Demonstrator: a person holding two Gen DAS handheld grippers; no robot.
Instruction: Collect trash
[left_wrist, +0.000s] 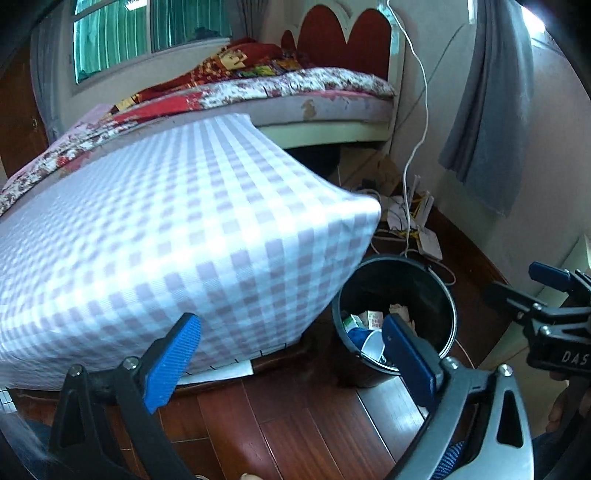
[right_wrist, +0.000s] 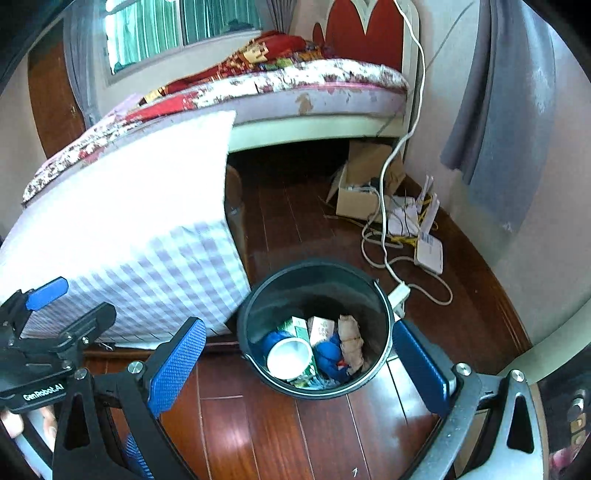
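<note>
A black round trash bin (right_wrist: 255, 302) stands on the wooden floor beside a table draped in a checked cloth (right_wrist: 122, 240). It holds trash: a white paper cup (right_wrist: 290, 357), green cartons (right_wrist: 300, 326), a blue wad (right_wrist: 330, 354) and a crumpled brown wrapper (right_wrist: 351, 341). My right gripper (right_wrist: 299, 363) is open and empty, hovering over the bin's near side. My left gripper (left_wrist: 286, 360) is open and empty, level with the table's corner, the bin (left_wrist: 439, 288) just past its right finger. The right gripper also shows in the left wrist view (left_wrist: 524, 291) at the right edge.
The checked-cloth table (left_wrist: 166, 240) fills the left. A bed (right_wrist: 314, 92) stands behind. A cardboard box (right_wrist: 364, 184), a white router (right_wrist: 430, 251) and loose white cables (right_wrist: 384, 229) lie on the floor by the wall. A grey curtain (right_wrist: 495, 110) hangs at right.
</note>
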